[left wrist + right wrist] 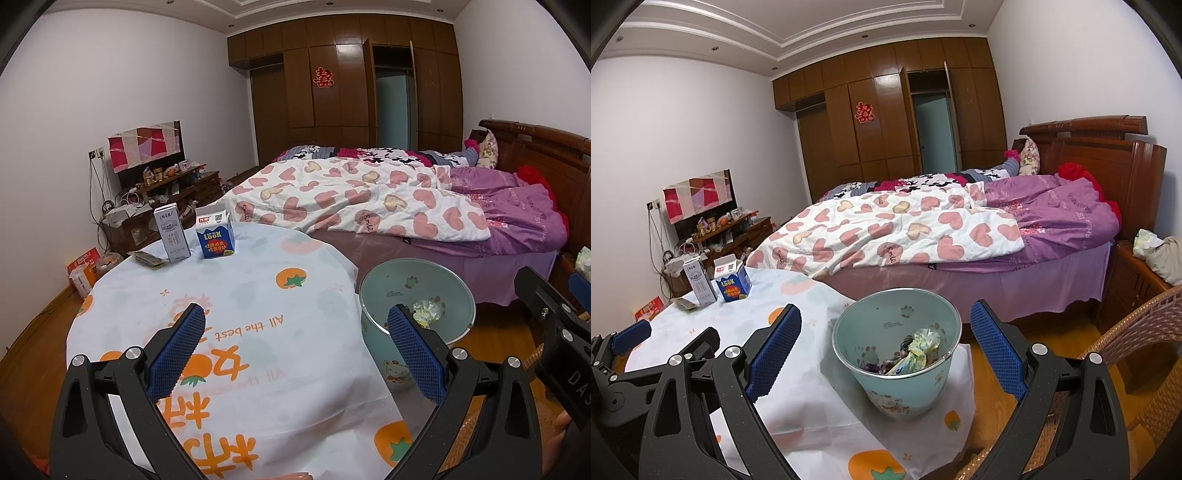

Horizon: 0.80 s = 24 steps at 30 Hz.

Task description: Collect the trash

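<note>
The left gripper (295, 332) is wide open over the round table (258, 280) and holds nothing, and the right gripper (886, 332) is wide open too, with the bin (897, 354) seen between its fingers. On the far left of the table stand a gray carton (172, 232) and, just to its right, a blue carton (215, 236), with a flat wrapper (147, 259) lying left of them. The bin sits to the right of the table, with crumpled trash (916, 350) inside.
</note>
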Each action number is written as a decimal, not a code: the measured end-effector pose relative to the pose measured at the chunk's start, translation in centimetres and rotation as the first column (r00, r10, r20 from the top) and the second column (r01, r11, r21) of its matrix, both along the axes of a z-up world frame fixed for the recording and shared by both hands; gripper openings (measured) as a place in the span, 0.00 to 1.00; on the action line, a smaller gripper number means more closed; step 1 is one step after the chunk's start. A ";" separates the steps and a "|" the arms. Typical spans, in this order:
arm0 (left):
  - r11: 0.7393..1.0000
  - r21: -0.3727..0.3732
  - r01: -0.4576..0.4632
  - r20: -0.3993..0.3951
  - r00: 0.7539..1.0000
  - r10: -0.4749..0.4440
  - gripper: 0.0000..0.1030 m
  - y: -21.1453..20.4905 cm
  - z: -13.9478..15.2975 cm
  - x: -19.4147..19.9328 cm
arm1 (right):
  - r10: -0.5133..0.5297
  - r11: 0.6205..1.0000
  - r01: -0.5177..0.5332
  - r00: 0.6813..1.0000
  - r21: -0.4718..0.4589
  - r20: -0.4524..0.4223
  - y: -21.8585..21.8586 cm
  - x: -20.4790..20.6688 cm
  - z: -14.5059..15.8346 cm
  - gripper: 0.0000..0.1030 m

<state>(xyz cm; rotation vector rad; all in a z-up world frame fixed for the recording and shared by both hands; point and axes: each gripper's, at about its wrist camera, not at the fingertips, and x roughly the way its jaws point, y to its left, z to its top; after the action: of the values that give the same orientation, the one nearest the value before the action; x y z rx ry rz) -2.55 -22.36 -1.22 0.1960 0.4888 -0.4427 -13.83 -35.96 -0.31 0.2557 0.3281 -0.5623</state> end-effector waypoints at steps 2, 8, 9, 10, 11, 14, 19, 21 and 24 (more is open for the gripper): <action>1.000 0.003 -0.002 0.003 1.000 0.002 0.94 0.0 0.0 0.0 | 0.000 1.000 0.000 1.000 0.000 -0.001 0.0 0.0 0.1 0.89; 1.000 0.006 -0.008 0.008 1.000 0.008 0.94 0.0 -0.2 -0.1 | 0.000 1.000 0.000 1.000 -0.002 0.001 0.0 -0.1 0.1 0.89; 1.000 0.006 -0.008 0.009 1.000 0.008 0.94 0.0 -0.2 -0.1 | 0.000 1.000 0.000 1.000 -0.001 -0.001 0.0 0.0 0.0 0.89; 1.000 0.006 -0.007 0.009 1.000 0.007 0.94 0.1 -0.3 -0.2 | -0.001 1.000 0.001 1.000 0.000 -0.001 0.0 0.0 0.0 0.89; 1.000 0.006 -0.007 0.008 1.000 0.007 0.94 0.0 -0.3 -0.1 | 0.000 1.000 0.000 1.000 0.001 0.000 0.0 0.0 0.0 0.89; 1.000 0.008 -0.008 0.009 1.000 0.008 0.94 0.1 -0.3 -0.2 | 0.000 1.000 0.000 1.000 0.002 -0.001 -0.1 0.1 0.0 0.89; 1.000 0.006 -0.009 0.009 1.000 0.008 0.94 0.1 -0.3 -0.2 | 0.001 1.000 -0.001 1.000 0.001 0.000 -0.1 0.1 0.1 0.89; 1.000 0.006 -0.009 0.008 1.000 0.009 0.94 0.1 -0.3 -0.2 | 0.000 1.000 0.000 1.000 0.002 0.000 -0.1 0.1 0.0 0.89; 1.000 0.007 -0.007 0.009 1.000 0.007 0.94 0.1 -0.3 -0.2 | 0.001 1.000 -0.001 1.000 0.004 0.001 -0.1 0.1 0.0 0.89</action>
<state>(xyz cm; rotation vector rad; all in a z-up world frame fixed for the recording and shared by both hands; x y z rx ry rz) -2.73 -22.28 -1.52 0.2031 0.4824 -0.4327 -13.70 -36.07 -0.31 0.2594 0.3285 -0.5602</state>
